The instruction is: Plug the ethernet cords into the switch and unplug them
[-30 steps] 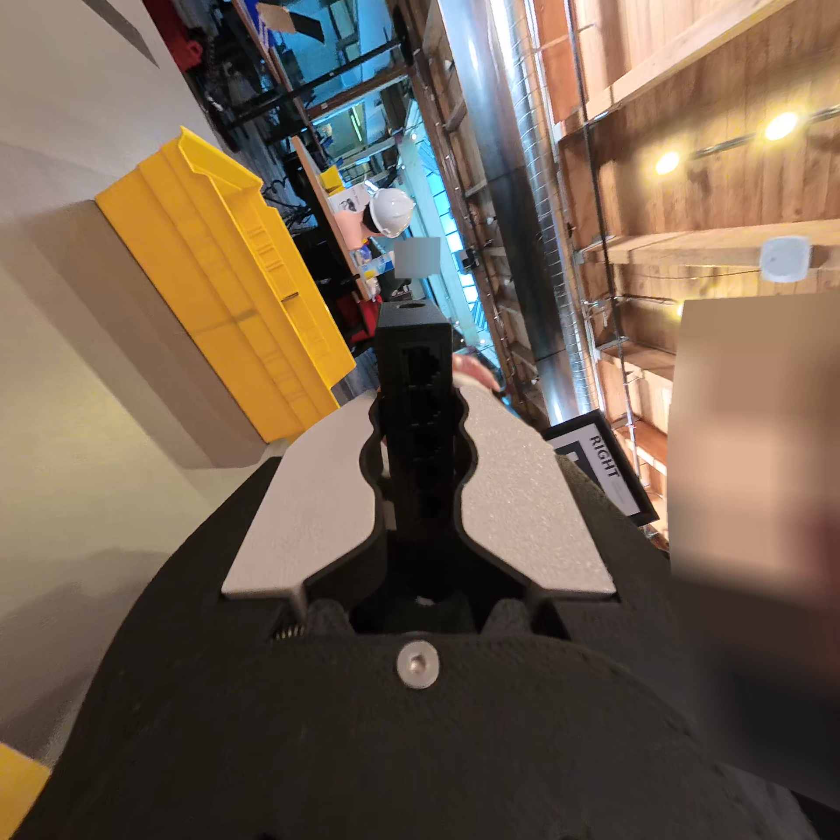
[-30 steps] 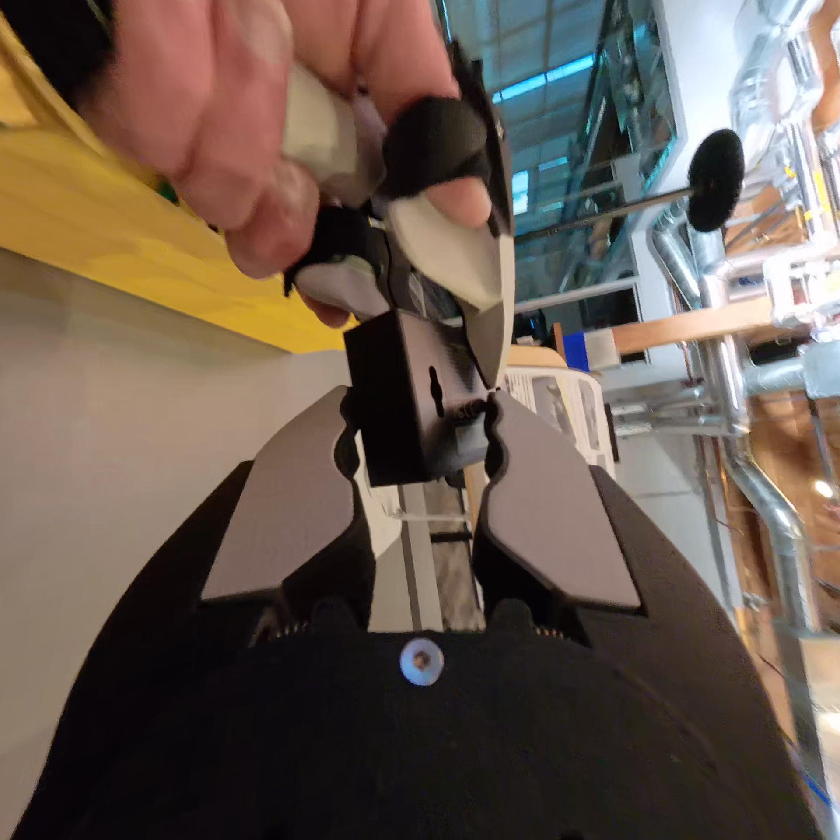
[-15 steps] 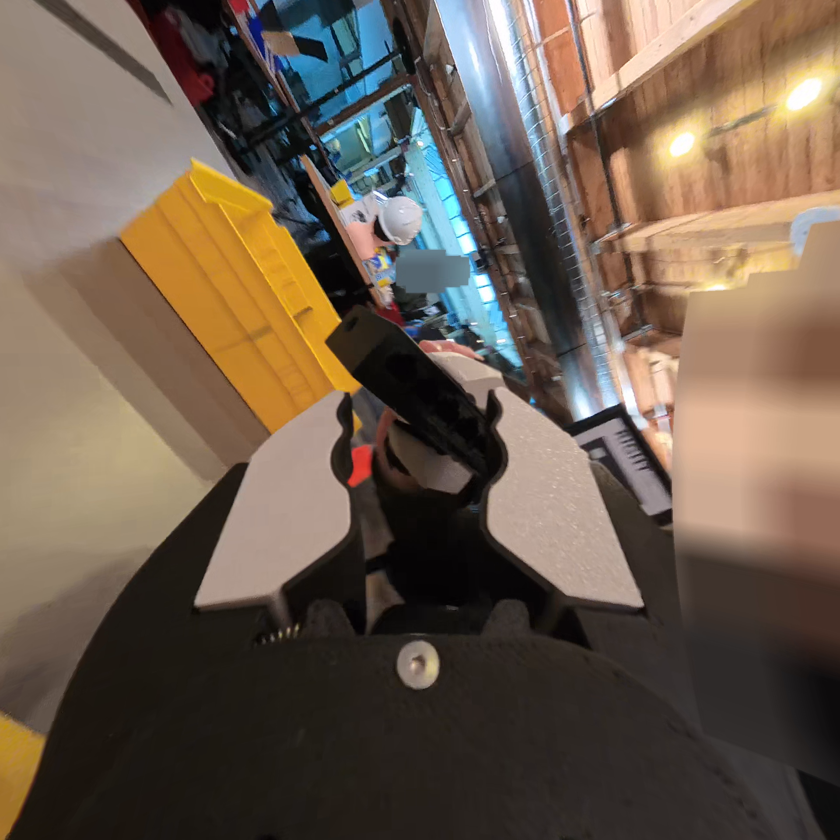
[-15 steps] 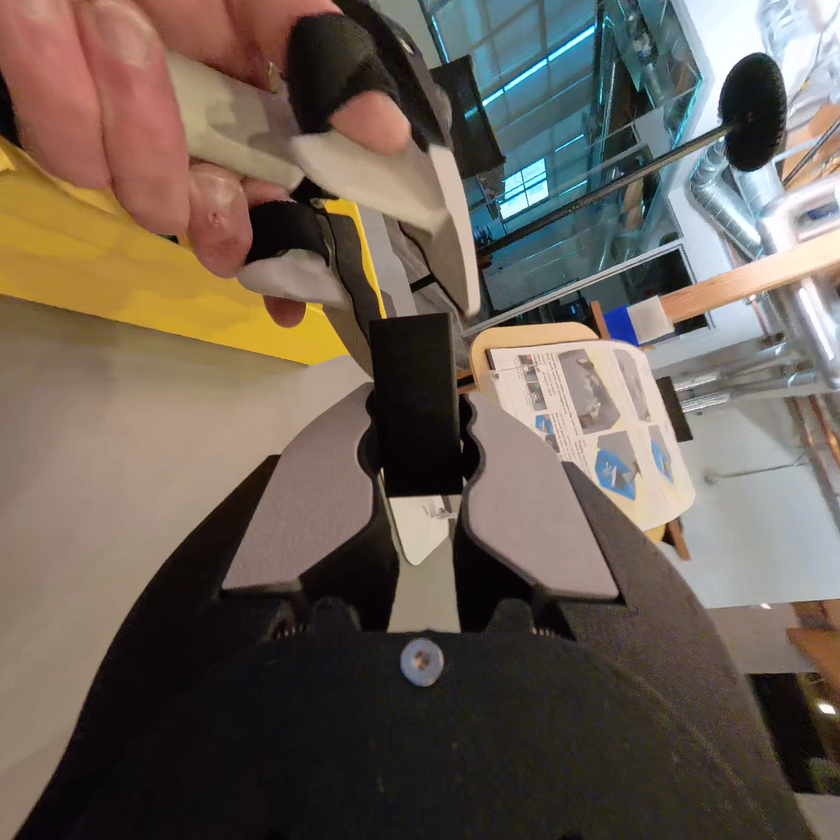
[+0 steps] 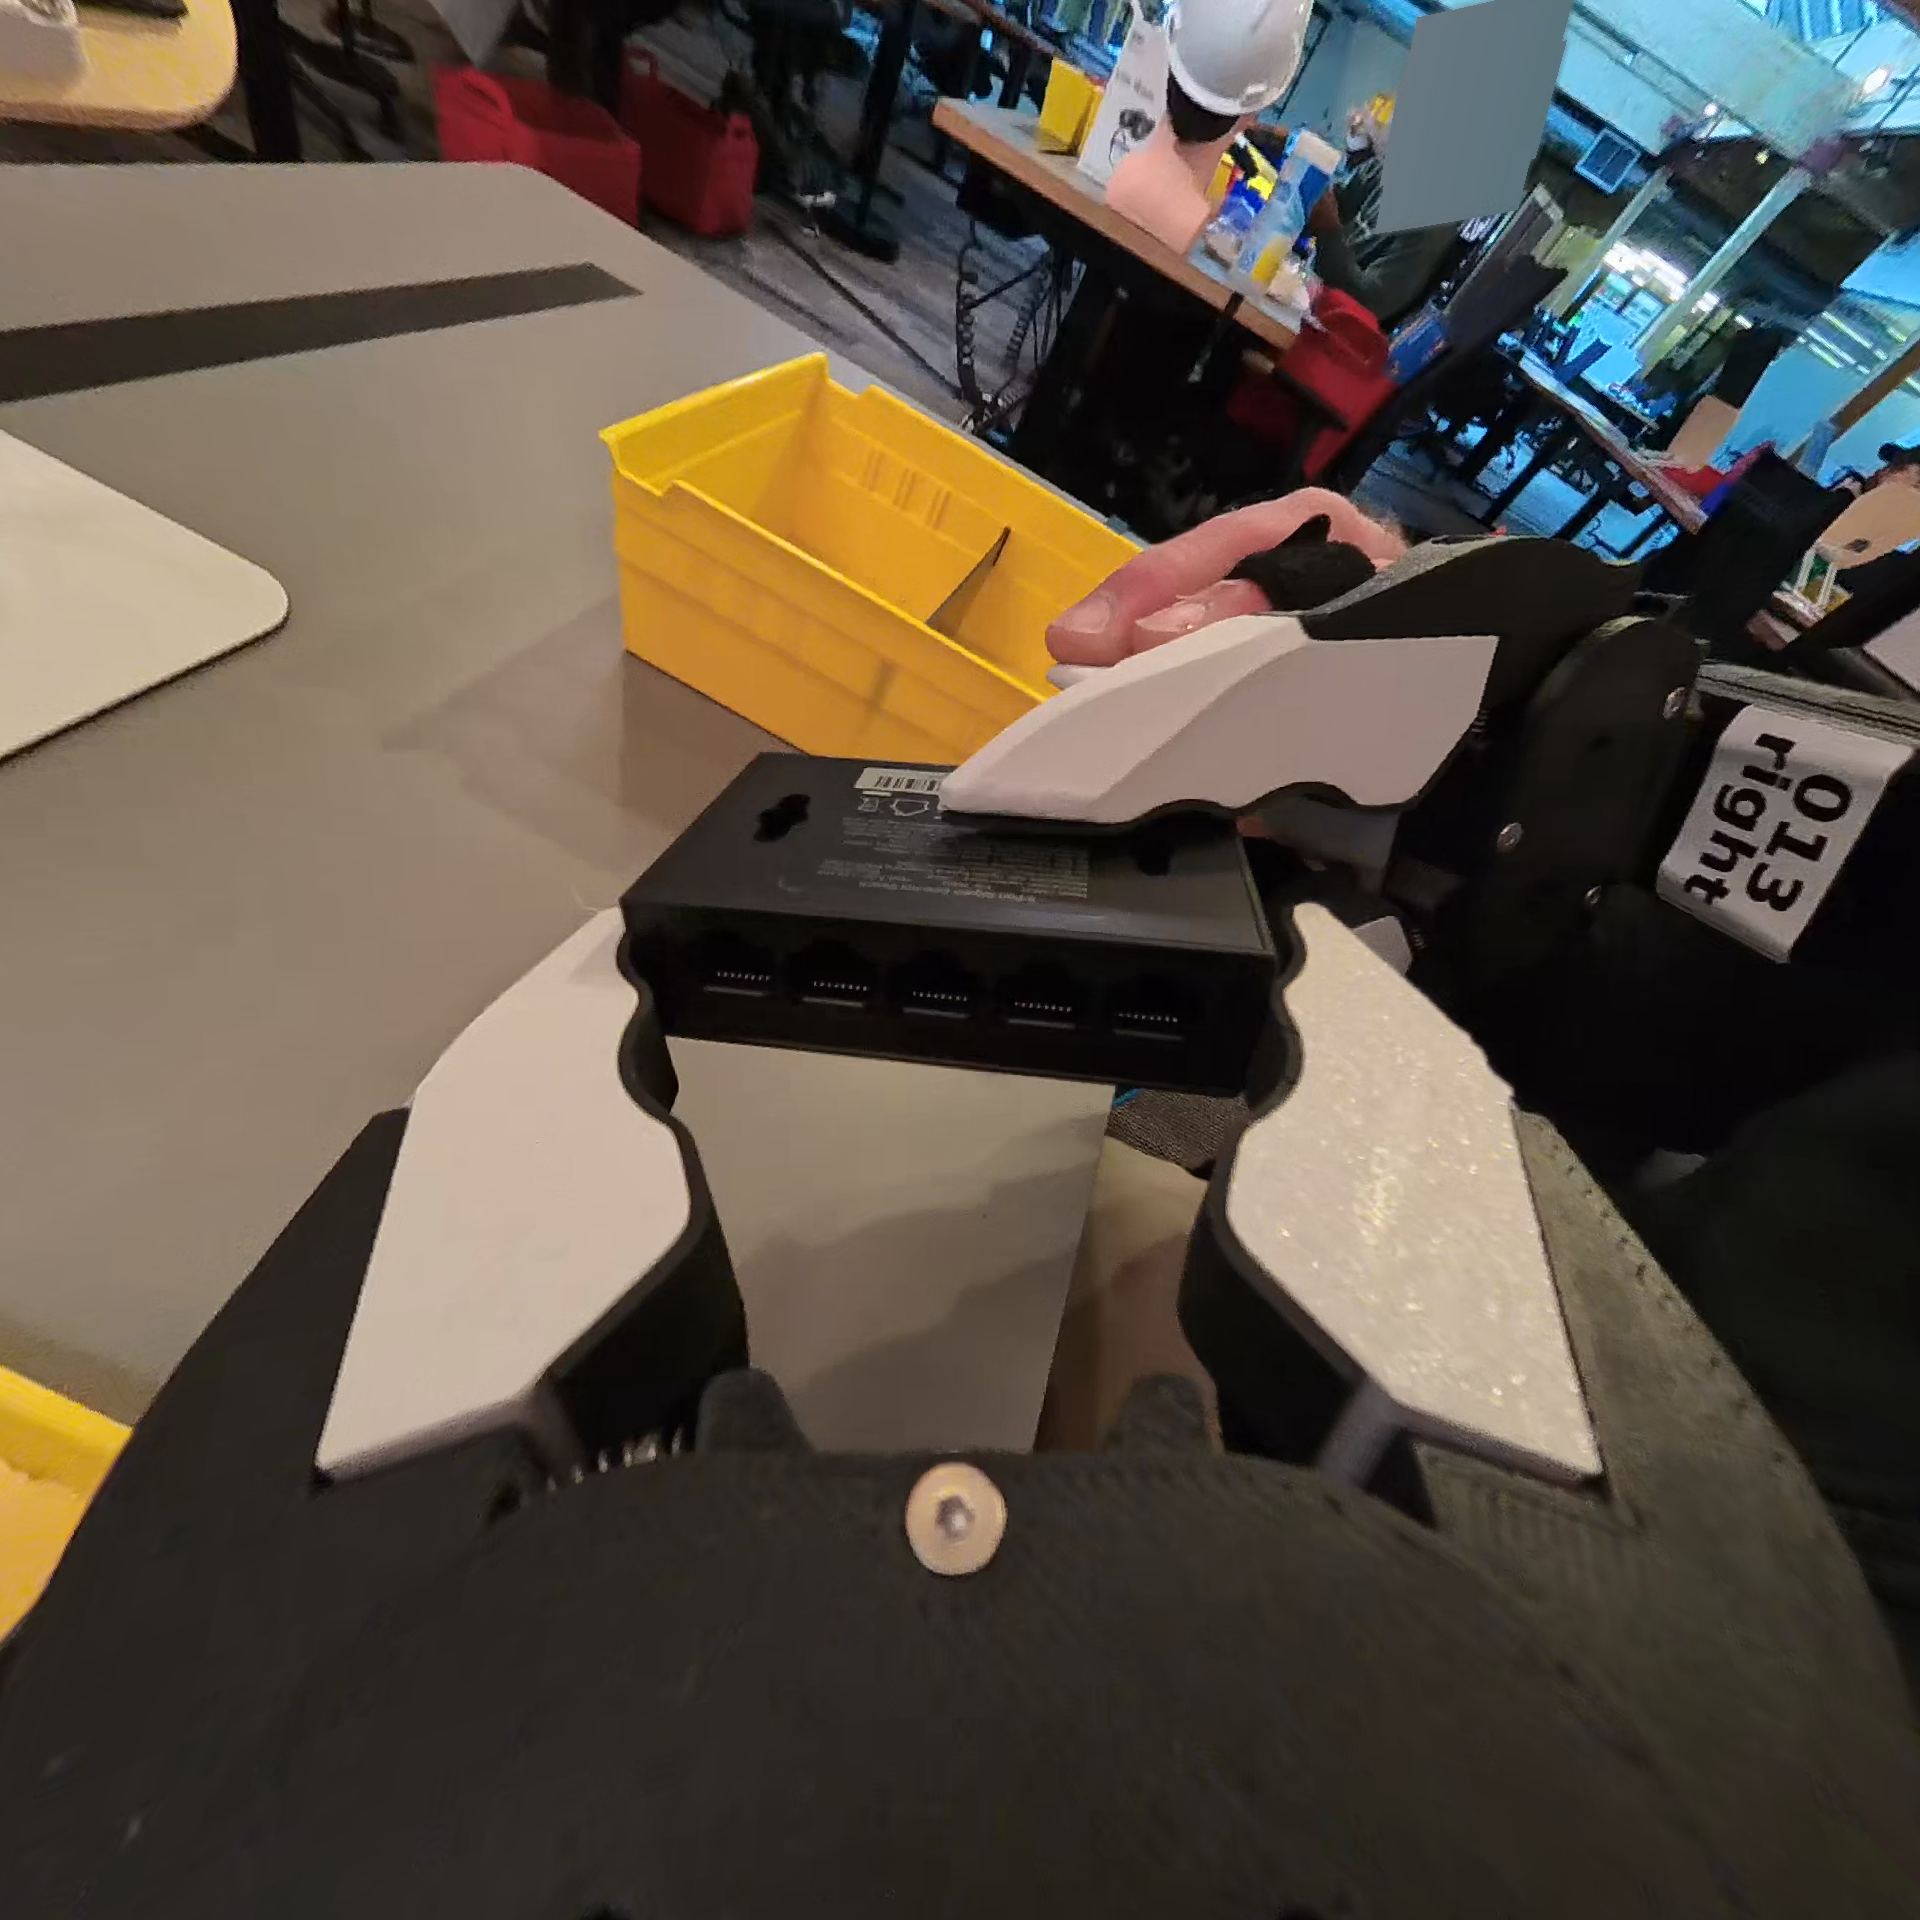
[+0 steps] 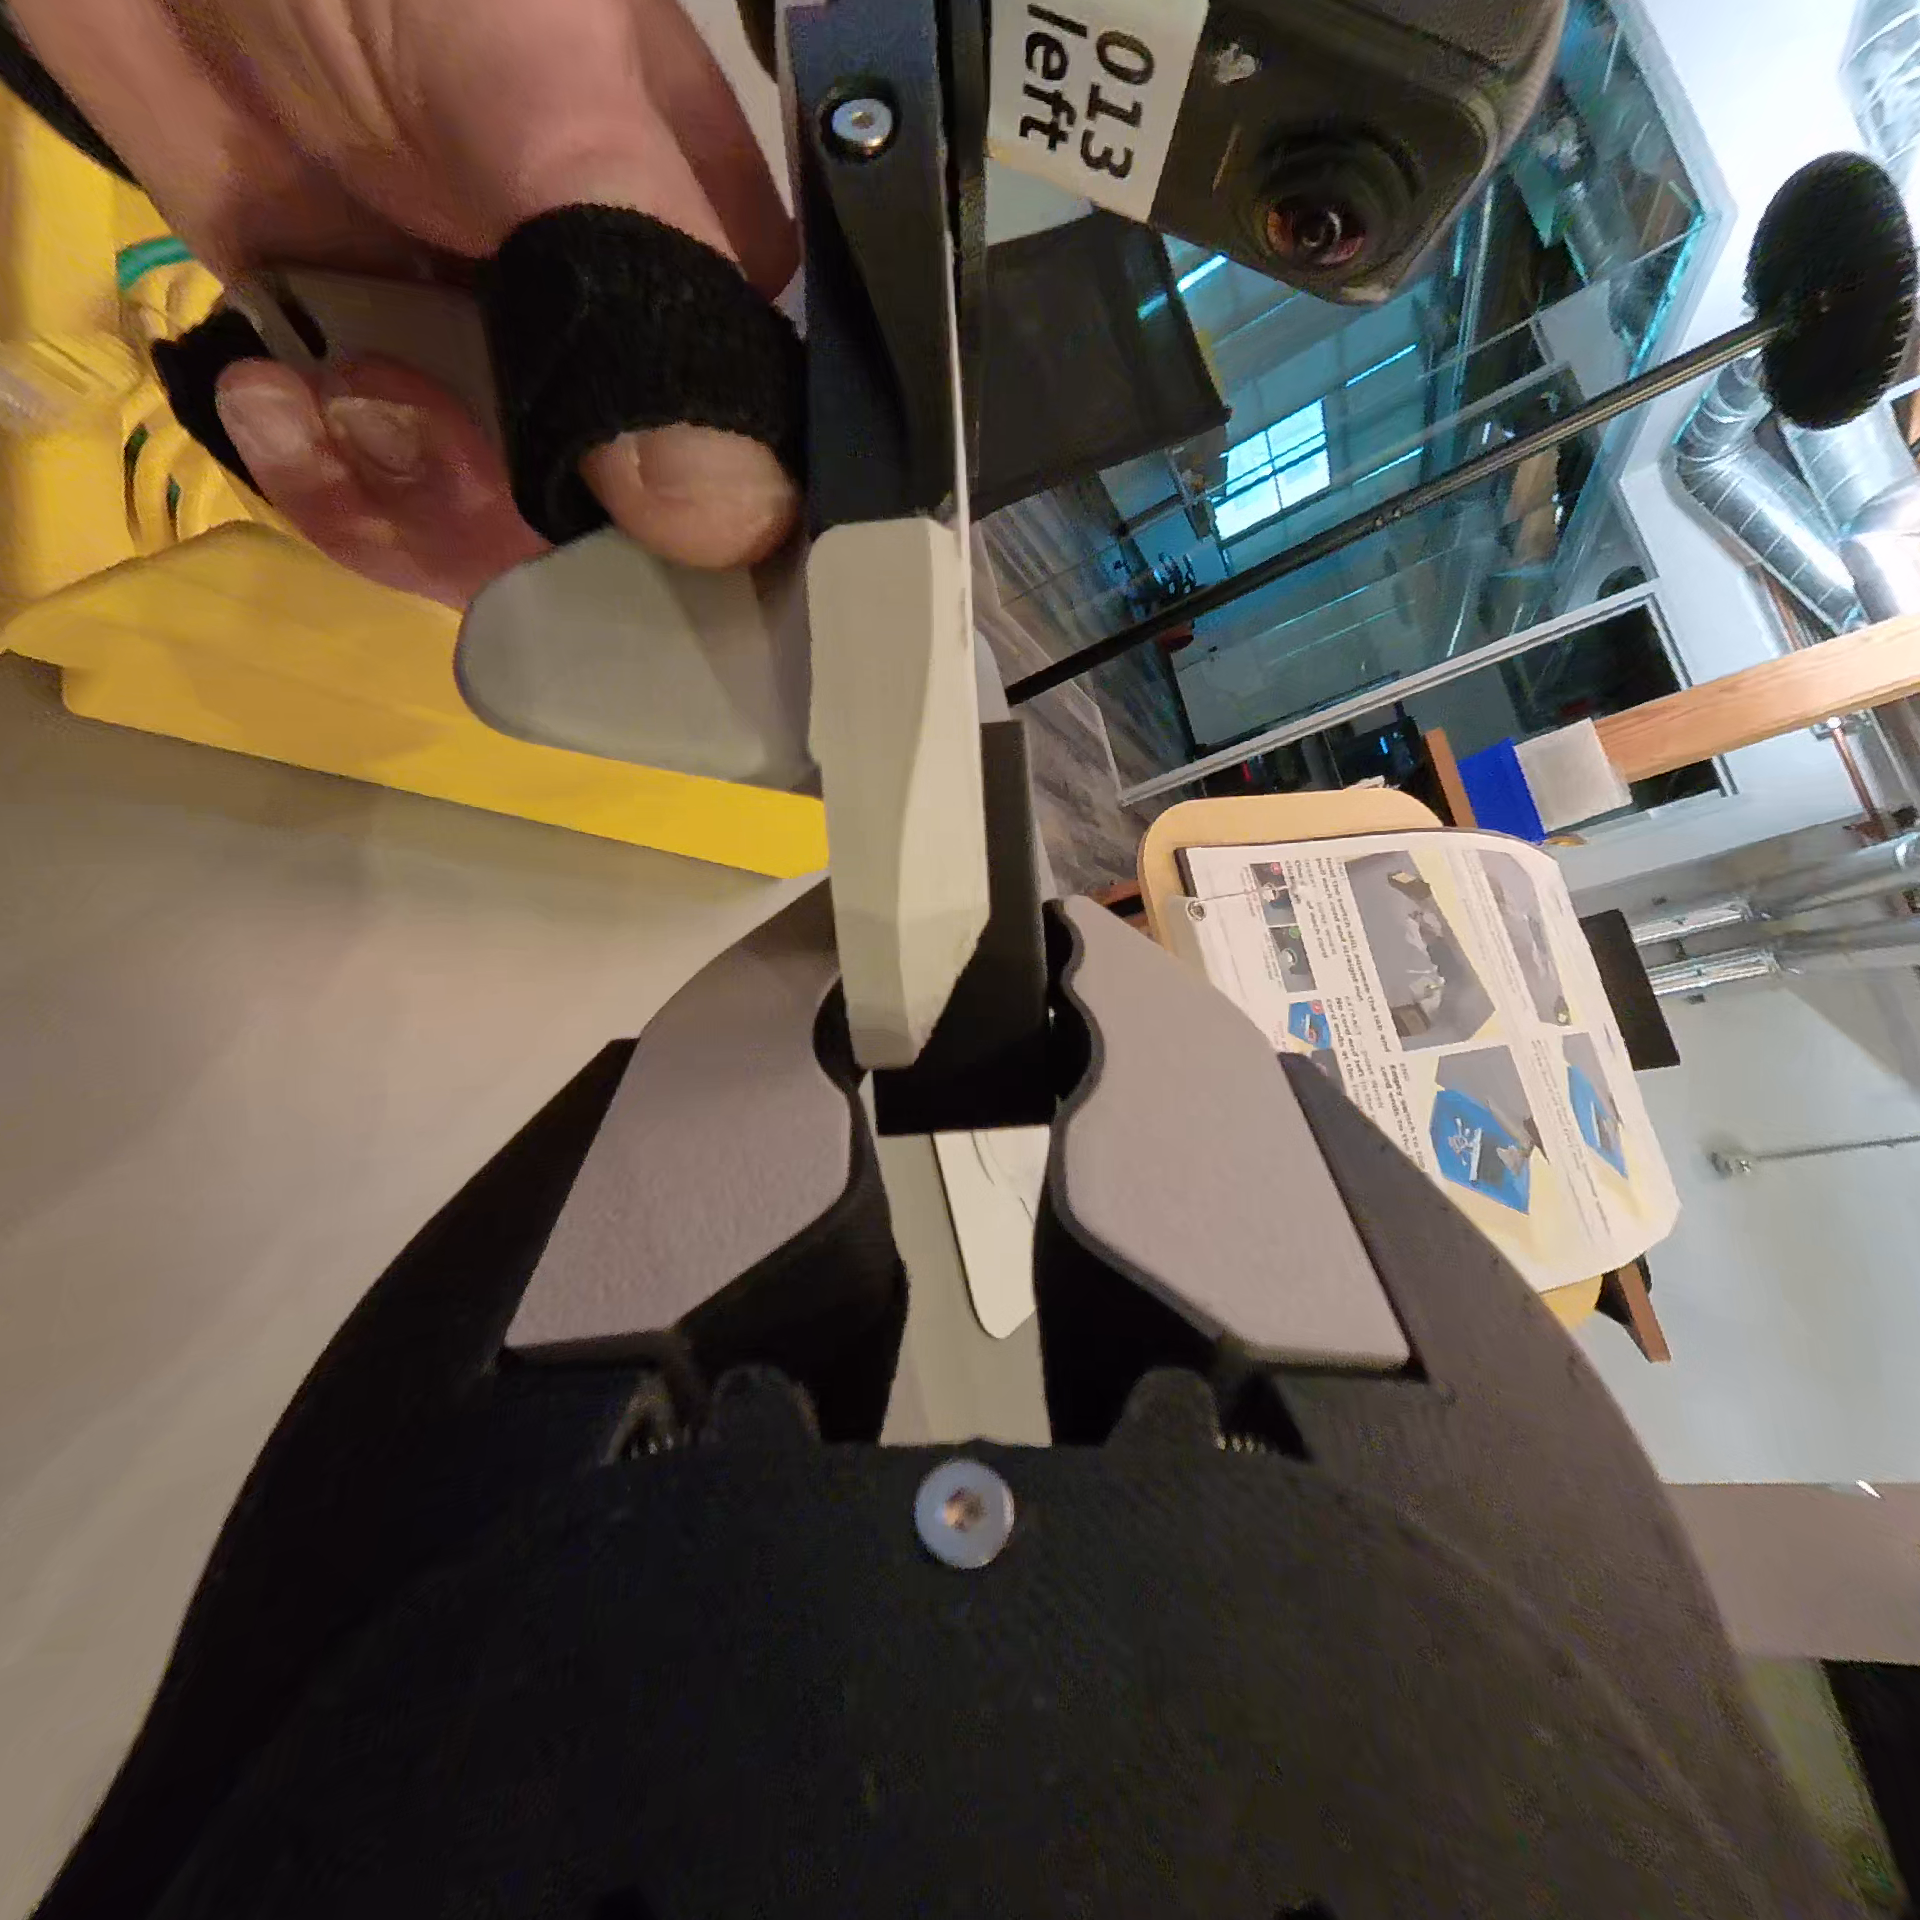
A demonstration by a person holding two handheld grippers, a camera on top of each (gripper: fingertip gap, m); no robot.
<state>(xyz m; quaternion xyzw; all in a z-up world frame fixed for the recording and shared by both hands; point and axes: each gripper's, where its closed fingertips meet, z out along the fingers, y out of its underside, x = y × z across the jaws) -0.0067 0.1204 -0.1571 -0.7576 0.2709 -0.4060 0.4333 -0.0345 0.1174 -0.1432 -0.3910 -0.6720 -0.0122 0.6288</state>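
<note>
- Tongs in your left hand (image 5: 951, 997) are spread wide across the black switch (image 5: 945, 914), one white finger against each short end, gripping it along its length.
- Your right tongs (image 6: 961, 1023) come in from the side and pinch the same switch across its thin dimension; in the left wrist view one white finger (image 5: 1216, 738) lies flat on the labelled face, the other is hidden beneath.
- Between the two pairs, the switch is held off the grey table (image 5: 312, 790), its row of five ports facing your left wrist camera and every port open.
- From the right wrist view you see the switch edge-on (image 6: 987, 1039), its end seated in the notches of the right fingers, with a left finger (image 6: 904, 831) pressed along its side.
- Your left hand (image 6: 447, 343), a black strap over one fingertip, squeezes the left handle.
- Behind the switch a yellow bin (image 5: 831, 551) sits on the table; a white mat (image 5: 104, 592) lies well apart, toward the left edge of the left wrist view.
</note>
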